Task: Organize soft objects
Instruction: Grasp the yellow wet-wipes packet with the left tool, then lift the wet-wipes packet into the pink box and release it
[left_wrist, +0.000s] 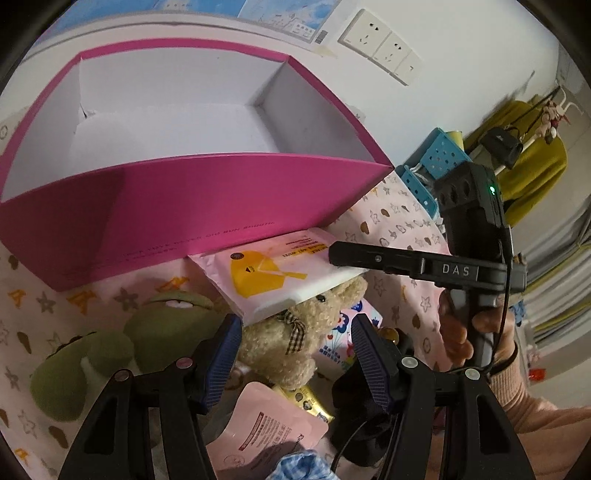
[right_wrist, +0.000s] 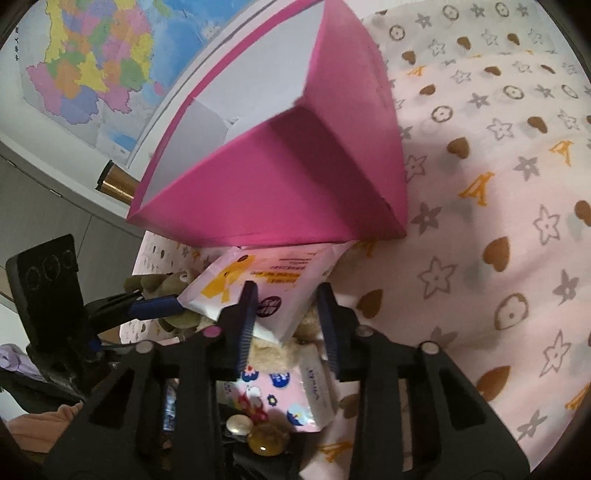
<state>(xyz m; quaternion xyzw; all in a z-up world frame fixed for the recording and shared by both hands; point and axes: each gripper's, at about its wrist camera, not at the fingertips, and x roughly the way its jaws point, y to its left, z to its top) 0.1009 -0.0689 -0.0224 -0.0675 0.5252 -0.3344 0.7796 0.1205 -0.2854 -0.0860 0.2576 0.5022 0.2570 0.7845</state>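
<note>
So the flat pink wet-wipes pack with the yellow print (left_wrist: 275, 275) is sitting tilted on top of the beige teddy bear with the checked bow (left_wrist: 291, 332), its far edge tucked under the near wall of the big empty magenta cardboard box (left_wrist: 207, 206). The right tongs (right_wrist: 286, 319) are pinching the pack's near right corner, while the left tongs (left_wrist: 291, 363) hang spread with nothing in them, just over the bear. Green plush toy (left_wrist: 122, 339) lies to the left, more pink packets close by, all on a pink star-and-heart patterned cloth (right_wrist: 498, 221).
</note>
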